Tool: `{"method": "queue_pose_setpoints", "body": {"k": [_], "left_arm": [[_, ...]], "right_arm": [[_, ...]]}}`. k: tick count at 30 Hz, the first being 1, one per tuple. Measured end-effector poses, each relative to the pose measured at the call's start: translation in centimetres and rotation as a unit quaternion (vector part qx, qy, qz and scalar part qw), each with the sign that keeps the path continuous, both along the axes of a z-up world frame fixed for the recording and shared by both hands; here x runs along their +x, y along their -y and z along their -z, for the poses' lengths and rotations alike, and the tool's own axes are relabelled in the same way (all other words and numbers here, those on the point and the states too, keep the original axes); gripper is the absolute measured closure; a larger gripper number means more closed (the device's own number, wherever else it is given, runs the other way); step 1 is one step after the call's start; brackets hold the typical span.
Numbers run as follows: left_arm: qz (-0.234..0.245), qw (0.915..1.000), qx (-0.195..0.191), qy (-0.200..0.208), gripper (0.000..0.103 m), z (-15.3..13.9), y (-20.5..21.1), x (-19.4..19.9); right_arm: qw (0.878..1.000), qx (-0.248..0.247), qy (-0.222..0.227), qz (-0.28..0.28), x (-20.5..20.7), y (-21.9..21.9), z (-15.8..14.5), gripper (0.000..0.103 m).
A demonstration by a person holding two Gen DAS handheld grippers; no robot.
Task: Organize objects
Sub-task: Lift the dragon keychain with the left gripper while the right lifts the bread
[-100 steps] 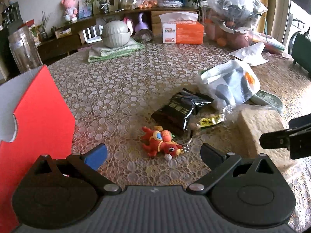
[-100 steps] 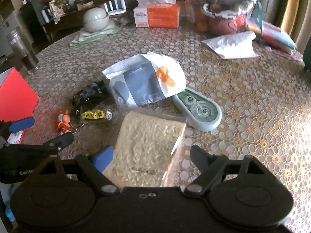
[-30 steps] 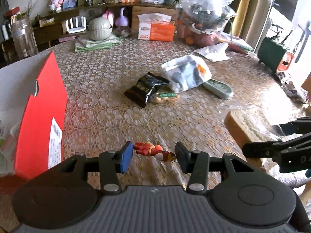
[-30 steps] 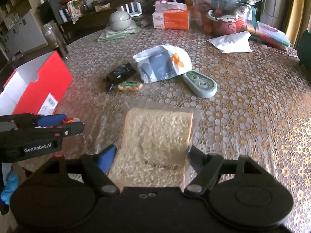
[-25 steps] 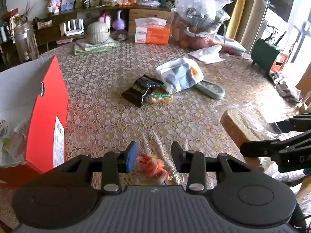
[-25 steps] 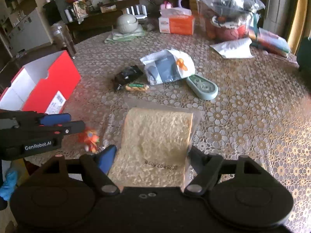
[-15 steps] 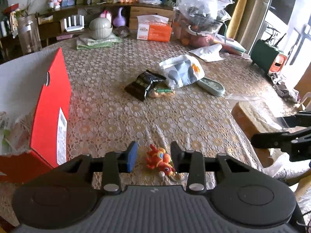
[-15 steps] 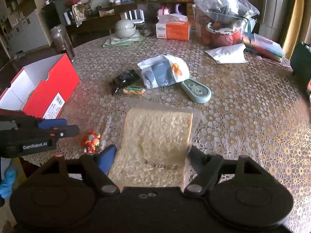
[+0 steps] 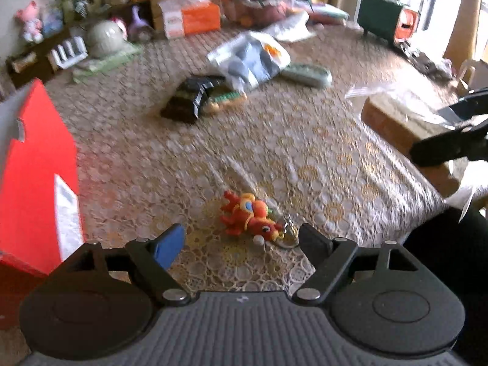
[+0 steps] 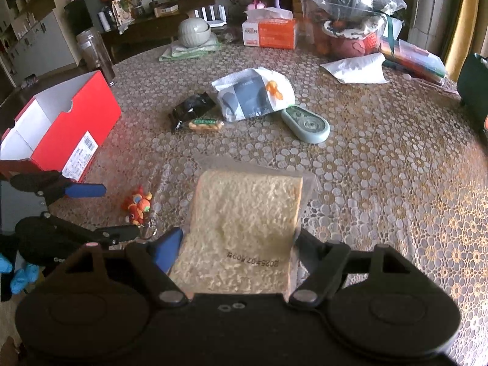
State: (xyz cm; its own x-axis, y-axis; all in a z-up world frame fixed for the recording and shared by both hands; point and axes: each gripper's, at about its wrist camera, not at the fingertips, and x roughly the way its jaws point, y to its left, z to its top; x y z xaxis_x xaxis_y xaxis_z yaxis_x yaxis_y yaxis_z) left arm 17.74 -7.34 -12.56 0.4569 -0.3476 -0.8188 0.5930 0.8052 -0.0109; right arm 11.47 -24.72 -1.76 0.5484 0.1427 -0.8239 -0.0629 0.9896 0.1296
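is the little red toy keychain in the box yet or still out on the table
Out. The red toy keychain lies on the tablecloth, apart from the red box, between the opening left gripper's jaws, untouched.

Right claw (image 10: 238, 244) clamped on bagged bread slice (image 10: 244, 222), red toy (image 10: 137, 204) beside, red box (image 10: 76, 128) left

The far part of the left wrist view is smeared by motion, so the print on the orange box (image 9: 190, 18) beyond the left claw (image 9: 241, 241) cannot be read. The red box (image 9: 36, 180) to that claw's left is cut off by the frame edge. The near end of the bagged bread (image 10: 244, 228) is hidden behind the right claw (image 10: 238, 244).
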Motion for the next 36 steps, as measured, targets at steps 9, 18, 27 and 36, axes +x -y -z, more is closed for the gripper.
{"method": "queue_pose_setpoints", "body": {"k": [9,18,27,36], "left_arm": [[0.02,0.9998,-0.002,-0.008,0.021,1.1,0.2,1.5],[0.041,0.9991,-0.005,0.013,0.052,0.9,0.9,0.5],[0.018,0.9997,-0.008,0.012,0.055,0.6,1.2,0.2],[-0.022,0.9987,-0.046,0.004,0.055,-1.6,0.2,0.3]], "right_arm": [[1.0,-0.002,-0.012,0.008,0.6,0.5,0.7,0.025],[1.0,-0.002,-0.016,0.008,0.7,0.5,0.9,0.025],[1.0,-0.002,-0.009,0.004,0.5,0.5,0.6,0.025],[1.0,0.002,0.0,0.001,0.3,0.6,-0.4,0.025]]}}
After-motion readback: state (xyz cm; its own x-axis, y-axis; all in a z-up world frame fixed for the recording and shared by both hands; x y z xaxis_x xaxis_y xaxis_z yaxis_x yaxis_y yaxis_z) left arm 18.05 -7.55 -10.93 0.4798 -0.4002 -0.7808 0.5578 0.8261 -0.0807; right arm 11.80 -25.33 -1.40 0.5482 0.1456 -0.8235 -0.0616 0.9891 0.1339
